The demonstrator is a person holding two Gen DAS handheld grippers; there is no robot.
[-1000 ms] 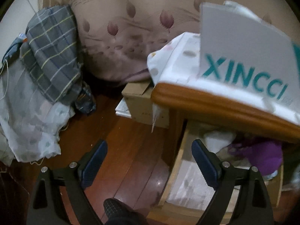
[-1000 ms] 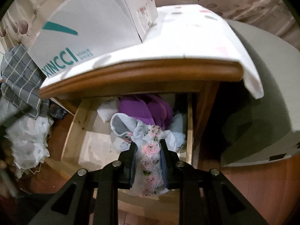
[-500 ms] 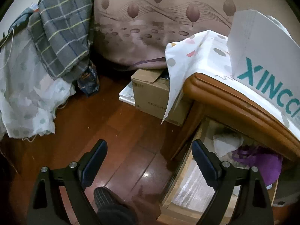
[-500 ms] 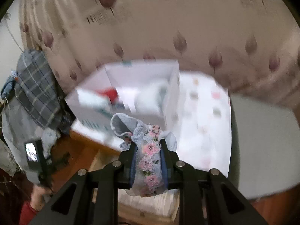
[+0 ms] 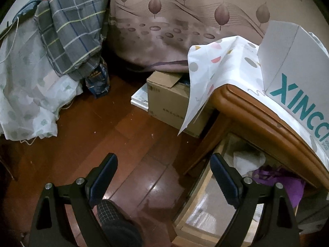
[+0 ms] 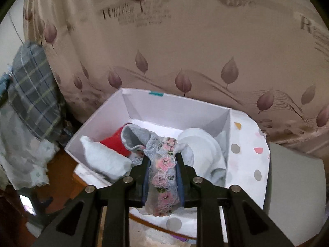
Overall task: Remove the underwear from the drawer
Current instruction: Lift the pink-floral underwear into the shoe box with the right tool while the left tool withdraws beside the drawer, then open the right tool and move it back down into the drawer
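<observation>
Left gripper (image 5: 162, 173) gapes wide over bare wood floor (image 5: 123, 140), the open drawer (image 5: 205, 189) edge just right of it. Right gripper (image 6: 161, 162) is clamped on the lacy floral underwear (image 6: 163, 177), held above the white XINCCI box (image 6: 176, 109) with other clothes inside

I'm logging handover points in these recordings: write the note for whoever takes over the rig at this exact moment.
Right gripper: shut on the lace underwear with pink flowers, held above the open white box on the nightstand top.
Left gripper: open, empty, above the wood floor beside the open drawer.
Done: this piece is out of the drawer.
Left: probably release it into the box, which already holds a red item and pale garments. A purple garment and a white cloth remain in the drawer.
</observation>
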